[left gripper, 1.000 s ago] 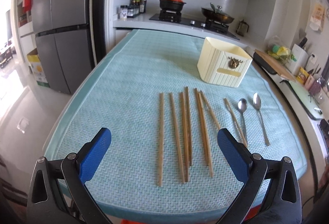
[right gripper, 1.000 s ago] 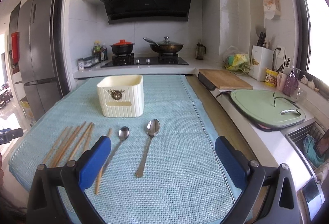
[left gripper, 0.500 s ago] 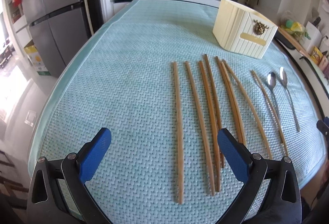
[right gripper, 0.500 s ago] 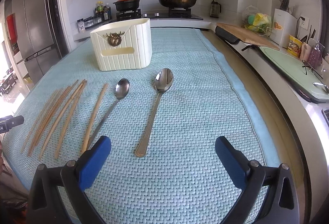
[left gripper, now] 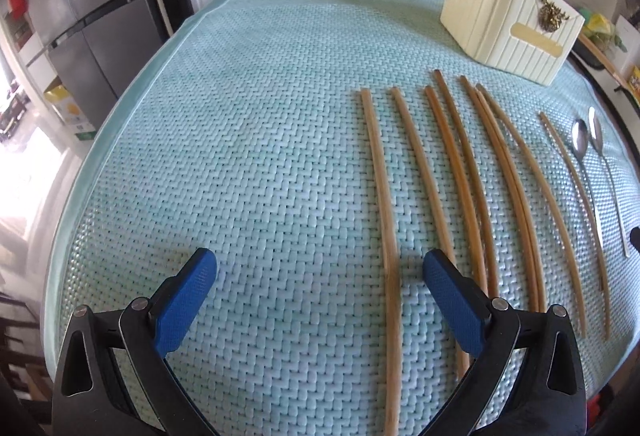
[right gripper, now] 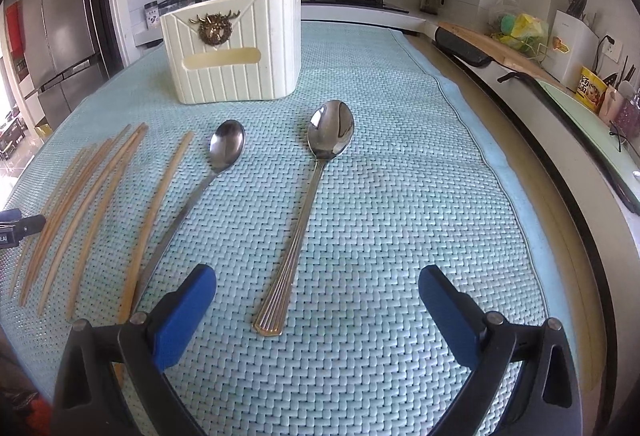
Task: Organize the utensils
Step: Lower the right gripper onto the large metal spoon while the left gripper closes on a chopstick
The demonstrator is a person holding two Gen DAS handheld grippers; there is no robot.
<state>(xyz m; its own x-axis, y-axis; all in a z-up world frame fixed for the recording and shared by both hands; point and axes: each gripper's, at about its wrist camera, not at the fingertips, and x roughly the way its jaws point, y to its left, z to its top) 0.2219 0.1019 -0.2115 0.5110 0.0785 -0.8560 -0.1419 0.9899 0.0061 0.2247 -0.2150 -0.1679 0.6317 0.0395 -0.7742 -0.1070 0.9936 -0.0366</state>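
Left wrist view: the left hand-held gripper (left gripper: 318, 276) sat low over the pale green woven mat (left gripper: 248, 140) on the counter, its blue pads wide apart and holding nothing.
Leftmost chopstick: the leftmost long tan wooden chopstick (left gripper: 385, 220) ran forward between the pads, closer to the right pad (left gripper: 452, 296).
Other chopsticks: the remaining tan wooden chopsticks (left gripper: 500, 172) lay ahead and to the right of that pad, several of them touching or crossing.
Right wrist view: the right hand-held gripper (right gripper: 316, 300) was also spread wide and empty, with the larger ridged-handle steel spoon (right gripper: 308, 204) running forward between its pads.
Smaller spoon: the smaller plain steel spoon (right gripper: 200, 192) lay just left of the left pad (right gripper: 182, 310), its handle beside one more chopstick (right gripper: 156, 212).
Holder: the cream ribbed plastic utensil holder with a gold emblem (right gripper: 234, 50) stood upright, well ahead of both tools.
Risk, left: the right pad partly covered the next chopstick, so closing could probably drag two sticks together or roll one away on the weave.
Risk, right: the thin, flat spoon handle might slip from the pads, or swing bowl-down if pinched near its end.
Risk, holder: a tilted utensil could catch the light holder's rim and tip it.
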